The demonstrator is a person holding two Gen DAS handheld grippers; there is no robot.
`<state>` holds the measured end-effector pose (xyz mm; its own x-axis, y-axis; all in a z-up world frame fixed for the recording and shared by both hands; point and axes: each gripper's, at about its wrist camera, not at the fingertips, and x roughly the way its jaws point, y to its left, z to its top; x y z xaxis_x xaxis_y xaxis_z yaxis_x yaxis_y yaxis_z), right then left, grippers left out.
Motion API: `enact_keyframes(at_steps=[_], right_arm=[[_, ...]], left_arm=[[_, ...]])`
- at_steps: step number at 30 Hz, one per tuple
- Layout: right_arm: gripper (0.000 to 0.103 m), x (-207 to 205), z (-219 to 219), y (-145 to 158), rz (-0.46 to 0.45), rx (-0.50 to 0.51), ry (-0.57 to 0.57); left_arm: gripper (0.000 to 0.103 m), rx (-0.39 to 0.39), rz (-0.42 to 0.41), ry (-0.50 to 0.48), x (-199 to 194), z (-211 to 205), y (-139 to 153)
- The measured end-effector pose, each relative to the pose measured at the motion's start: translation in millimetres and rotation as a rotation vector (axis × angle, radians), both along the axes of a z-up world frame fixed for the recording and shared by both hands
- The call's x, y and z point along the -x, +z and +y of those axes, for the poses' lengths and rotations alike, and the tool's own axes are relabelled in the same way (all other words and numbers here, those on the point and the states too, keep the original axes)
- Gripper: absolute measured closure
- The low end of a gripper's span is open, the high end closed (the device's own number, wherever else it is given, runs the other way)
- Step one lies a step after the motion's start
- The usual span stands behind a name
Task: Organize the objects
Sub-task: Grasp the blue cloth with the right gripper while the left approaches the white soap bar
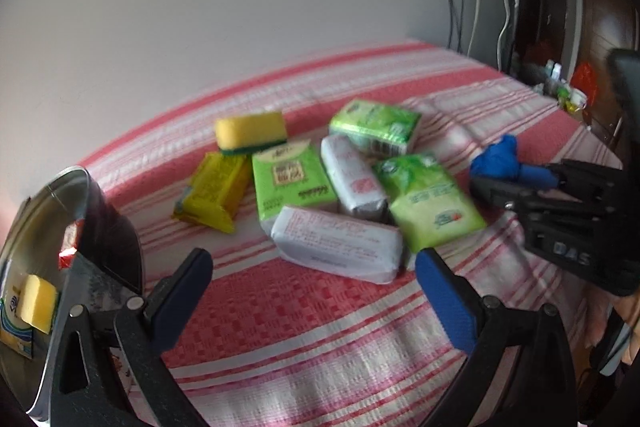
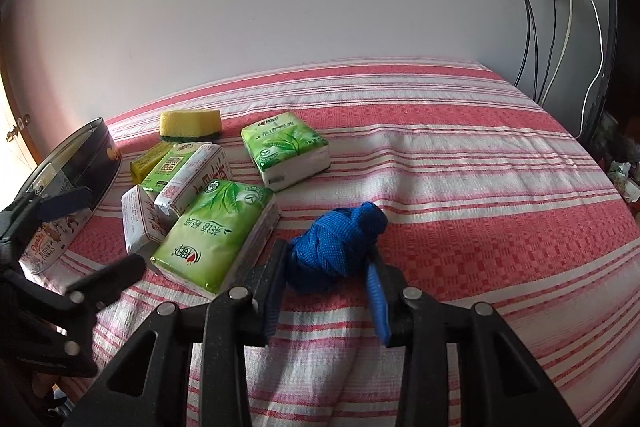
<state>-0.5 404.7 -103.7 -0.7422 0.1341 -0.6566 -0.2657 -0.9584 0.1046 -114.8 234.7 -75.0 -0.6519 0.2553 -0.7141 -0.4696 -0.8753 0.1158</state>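
Blue knotted cloth bundle (image 2: 338,245) lies on the bed (image 2: 460,187), near the tissue packs (image 2: 218,231). My right gripper (image 2: 326,301) pinches it, jaws indenting the weave. Soft, light, grippy; hold the bulky middle. Left gripper (image 1: 314,293) spread, empty.

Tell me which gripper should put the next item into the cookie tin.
Probably left. The left gripper is open and empty, with the cookie tin right beside it. The right gripper is shut on the blue knotted cloth, farther from the tin.
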Motion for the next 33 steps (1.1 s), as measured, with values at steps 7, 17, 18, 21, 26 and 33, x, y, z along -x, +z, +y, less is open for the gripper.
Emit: enact_keyframes(at_steps=[7, 17, 18, 21, 26, 33], right_arm=[[0.064, 1.3, 0.1, -0.6, -0.004, -0.011, 0.003], [0.064, 0.1, 1.4, -0.1, 0.017, -0.02, -0.001], [0.064, -0.9, 0.9, 0.3, 0.021, -0.021, -0.003], [0.064, -4.9, -1.1, 2.2, 0.04, -0.026, -0.006], [0.064, -11.3, -5.5, 5.5, 0.078, -0.039, -0.006], [0.064, -18.1, -11.2, 9.7, 0.12, -0.05, -0.012]], left_arm=[[0.033, -0.049, -0.057, -0.024, 9.4, -4.3, -4.0], [0.037, -0.069, -0.056, -0.038, 6.8, -10.1, -3.8], [0.037, -0.077, -0.044, -0.034, 4.9, -12.6, -2.2], [0.037, -0.091, -0.009, -0.022, 0.5, -16.5, 1.2], [0.037, -0.082, 0.039, -0.004, -3.5, -16.1, 4.0], [0.037, -0.09, 0.099, 0.02, -9.1, -20.4, 8.9]])
